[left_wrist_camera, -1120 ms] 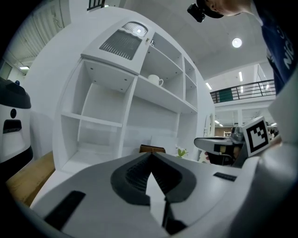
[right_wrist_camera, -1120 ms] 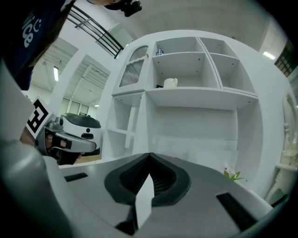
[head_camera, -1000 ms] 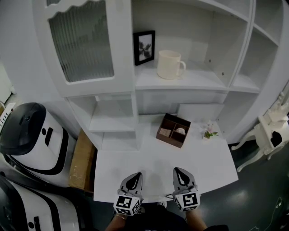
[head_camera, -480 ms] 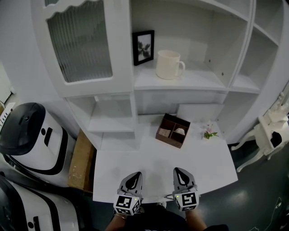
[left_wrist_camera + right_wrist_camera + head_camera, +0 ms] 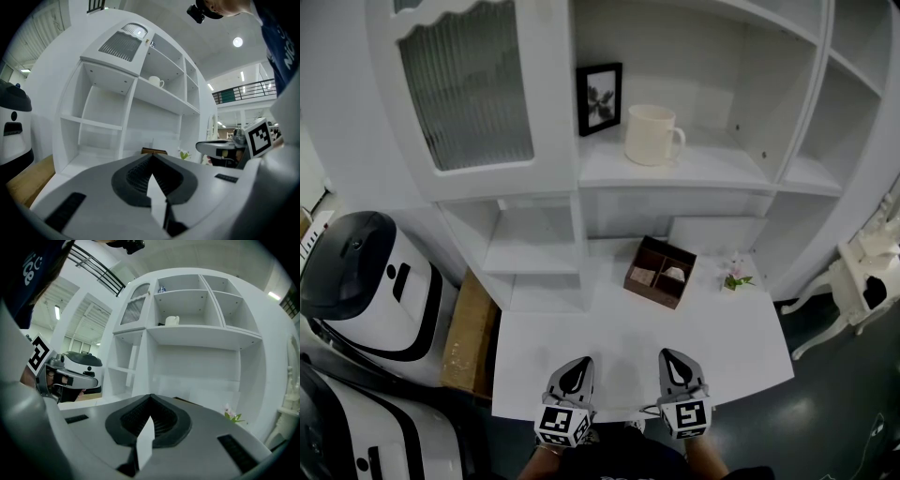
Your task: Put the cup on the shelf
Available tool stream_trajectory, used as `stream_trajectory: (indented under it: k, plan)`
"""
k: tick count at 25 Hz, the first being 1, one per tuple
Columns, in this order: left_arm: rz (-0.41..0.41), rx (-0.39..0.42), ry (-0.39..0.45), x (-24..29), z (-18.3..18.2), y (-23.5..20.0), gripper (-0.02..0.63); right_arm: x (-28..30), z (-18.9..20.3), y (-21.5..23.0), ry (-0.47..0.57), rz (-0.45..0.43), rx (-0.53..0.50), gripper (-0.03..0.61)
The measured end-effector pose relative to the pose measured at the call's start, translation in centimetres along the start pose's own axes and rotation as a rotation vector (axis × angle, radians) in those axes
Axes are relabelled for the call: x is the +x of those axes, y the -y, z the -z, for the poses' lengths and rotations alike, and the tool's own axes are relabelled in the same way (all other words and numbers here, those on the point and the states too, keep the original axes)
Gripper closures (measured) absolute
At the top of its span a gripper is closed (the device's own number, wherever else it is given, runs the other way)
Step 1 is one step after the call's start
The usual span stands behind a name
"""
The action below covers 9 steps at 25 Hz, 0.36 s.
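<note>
Head view: a white cabinet (image 5: 551, 178) fills the upper frame. The cup (image 5: 652, 135), cream with its handle to the right, stands upright on the shelf (image 5: 717, 169) at upper centre, near a black-framed photo (image 5: 599, 97). Nothing has shifted over the past second. The cup stays put, and both tools stay side by side at the bottom edge, over the near rim of the surface (image 5: 619, 333). The left tool (image 5: 577, 367) and right tool (image 5: 672, 362) are pinched fully together and carry nothing. From this, the task looks done and the tools look parked. A brown box (image 5: 661, 272) and a small flower (image 5: 735, 277) sit mid-frame on the surface. The box's contents are too small to tell. The hands are cut off at the bottom edge.

Left gripper view: the jaws meet at a point with nothing between them. The cup shows tiny at upper centre on the shelf, well apart from them. The box is mostly hidden behind the tool's body.

Right gripper view: the jaws are likewise pressed together and empty. The cup is a small pale shape at upper centre, its handle unclear.
</note>
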<state>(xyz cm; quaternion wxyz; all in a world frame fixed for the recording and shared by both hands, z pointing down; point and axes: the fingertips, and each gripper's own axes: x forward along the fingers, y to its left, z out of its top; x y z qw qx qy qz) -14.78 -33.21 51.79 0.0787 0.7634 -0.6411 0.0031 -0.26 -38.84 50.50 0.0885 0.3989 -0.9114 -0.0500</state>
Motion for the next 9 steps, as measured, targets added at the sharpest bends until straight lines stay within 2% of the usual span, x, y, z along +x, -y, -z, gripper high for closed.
stream_trajectory:
  k: [9]
  plan:
    - [0.0, 0.006, -0.005, 0.11, -0.01, 0.31, 0.611, -0.27, 0.36, 0.37, -0.003, -0.001, -0.003, 0.569]
